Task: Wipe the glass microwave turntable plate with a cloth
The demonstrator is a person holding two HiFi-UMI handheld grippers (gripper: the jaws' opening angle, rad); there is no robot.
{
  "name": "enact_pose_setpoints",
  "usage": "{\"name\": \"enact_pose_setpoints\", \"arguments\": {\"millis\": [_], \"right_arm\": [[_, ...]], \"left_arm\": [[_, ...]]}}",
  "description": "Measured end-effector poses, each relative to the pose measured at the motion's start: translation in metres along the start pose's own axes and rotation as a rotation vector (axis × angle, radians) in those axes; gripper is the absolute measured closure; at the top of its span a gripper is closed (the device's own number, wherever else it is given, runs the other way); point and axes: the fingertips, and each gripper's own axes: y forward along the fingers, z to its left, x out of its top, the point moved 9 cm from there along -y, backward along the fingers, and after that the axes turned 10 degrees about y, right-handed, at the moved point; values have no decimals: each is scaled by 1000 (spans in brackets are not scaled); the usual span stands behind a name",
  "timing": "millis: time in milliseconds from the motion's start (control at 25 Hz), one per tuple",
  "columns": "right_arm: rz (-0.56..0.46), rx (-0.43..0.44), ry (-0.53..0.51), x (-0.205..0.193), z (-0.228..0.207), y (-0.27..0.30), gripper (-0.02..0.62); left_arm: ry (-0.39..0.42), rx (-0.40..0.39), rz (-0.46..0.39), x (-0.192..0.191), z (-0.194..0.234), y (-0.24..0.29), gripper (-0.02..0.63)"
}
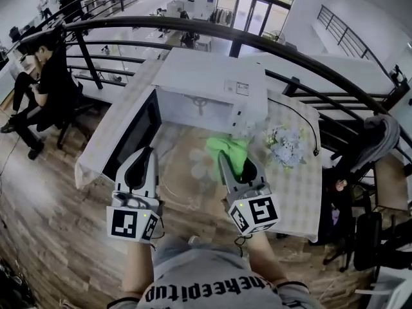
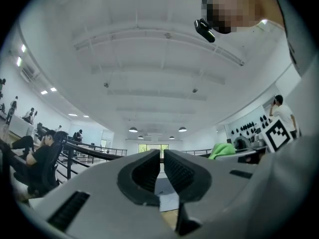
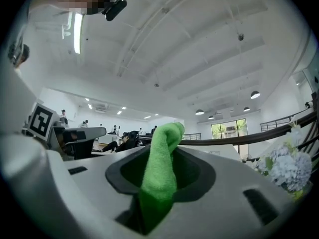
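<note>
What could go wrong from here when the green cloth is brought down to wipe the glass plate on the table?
1. The glass plate lies loose near the front edge of the table, and the left gripper is shut on nothing, so wiping may slide the plate off.
2. The right gripper pinches only a fold of the green cloth, which might pull free under pressure.
3. The flowers stand close beside that gripper and could be knocked.

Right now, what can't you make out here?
1. Glass plate: head view, faint against the tablecloth, rim partly behind the right gripper and its cloth; dirt unreadable.
2. Microwave label: head view, print too small.
3. Both gripper views aim upward, so neither shows the plate.
</note>
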Motion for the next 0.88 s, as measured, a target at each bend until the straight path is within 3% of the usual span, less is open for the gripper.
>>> {"name": "enact_pose_setpoints", "arguments": {"millis": [400, 720, 880], "right_arm": [[174, 5, 131, -64, -2, 31, 465], [327, -72, 242, -116, 1, 47, 465], [398, -96, 270, -141, 6, 54, 463]], "left_arm": [[2, -23, 61, -24, 7, -1, 581], [-10, -138, 116, -43, 13, -12, 581], [-11, -159, 64, -42, 16, -11, 581]]}}
